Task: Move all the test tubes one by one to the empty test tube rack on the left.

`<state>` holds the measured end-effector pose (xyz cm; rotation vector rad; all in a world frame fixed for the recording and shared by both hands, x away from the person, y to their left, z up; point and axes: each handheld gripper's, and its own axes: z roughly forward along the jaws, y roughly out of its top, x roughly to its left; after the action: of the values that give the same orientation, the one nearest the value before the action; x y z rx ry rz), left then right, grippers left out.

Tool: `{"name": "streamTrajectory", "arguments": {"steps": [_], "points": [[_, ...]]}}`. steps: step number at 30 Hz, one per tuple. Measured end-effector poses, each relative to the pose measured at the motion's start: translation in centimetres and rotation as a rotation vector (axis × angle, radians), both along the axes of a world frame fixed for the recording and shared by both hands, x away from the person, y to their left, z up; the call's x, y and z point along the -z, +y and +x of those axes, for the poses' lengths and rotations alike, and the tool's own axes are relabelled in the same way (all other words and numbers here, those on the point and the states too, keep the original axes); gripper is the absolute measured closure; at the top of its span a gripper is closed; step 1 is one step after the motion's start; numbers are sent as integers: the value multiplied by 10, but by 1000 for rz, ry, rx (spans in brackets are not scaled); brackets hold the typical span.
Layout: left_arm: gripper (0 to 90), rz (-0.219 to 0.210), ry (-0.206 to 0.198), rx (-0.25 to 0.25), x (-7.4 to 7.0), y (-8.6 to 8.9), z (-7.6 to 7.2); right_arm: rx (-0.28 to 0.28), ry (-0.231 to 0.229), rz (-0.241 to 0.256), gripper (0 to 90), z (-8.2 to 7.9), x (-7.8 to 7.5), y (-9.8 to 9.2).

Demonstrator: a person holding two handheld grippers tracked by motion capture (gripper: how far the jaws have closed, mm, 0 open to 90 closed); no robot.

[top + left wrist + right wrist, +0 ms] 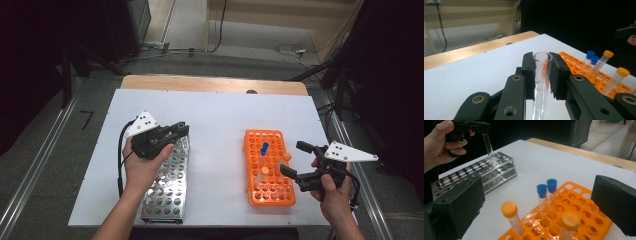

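My left gripper hovers over the far end of the steel tube rack. Its jaws are shut on a clear, uncapped glass tube that hangs downward; from the right gripper view the tube points down at the steel rack's far holes. The orange rack lies to the right and holds two blue-capped tubes and some orange-capped tubes. At that rack's right edge, my right gripper stands wide open with nothing between its pads.
Both racks lie on a white board over a wooden table whose far edge shows. Bare board separates the racks. Cables run across the floor beyond the table, and dark curtains hang on either side.
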<state>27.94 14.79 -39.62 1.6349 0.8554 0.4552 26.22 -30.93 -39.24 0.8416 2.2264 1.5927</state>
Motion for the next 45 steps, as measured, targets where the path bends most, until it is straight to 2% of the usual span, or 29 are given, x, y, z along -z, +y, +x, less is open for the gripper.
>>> {"name": "streamTrajectory", "arguments": {"steps": [8, 11, 23, 28, 34, 40, 45], "points": [[762, 10, -3, -47, 5, 4, 19, 46, 23, -6, 0, 12, 11, -21], [763, 33, -9, -64, 9, 4, 25, 62, 36, -7, 0, 15, 15, -27], [762, 71, -26, -81, 20, -1, 36, 102, 58, 2, 0, 22, 24, -40], [762, 77, -17, -81, 26, -3, 38, 111, 67, -2, 0, 23, 26, -41], [762, 110, -12, -87, 32, -5, 39, 114, 64, -5, 0, 23, 27, -43], [761, 122, 31, -81, 35, -5, 38, 115, 67, -13, 0, 24, 30, -42], [759, 142, 49, -88, 37, -5, 37, 115, 67, -18, 0, 23, 31, -42]]}}
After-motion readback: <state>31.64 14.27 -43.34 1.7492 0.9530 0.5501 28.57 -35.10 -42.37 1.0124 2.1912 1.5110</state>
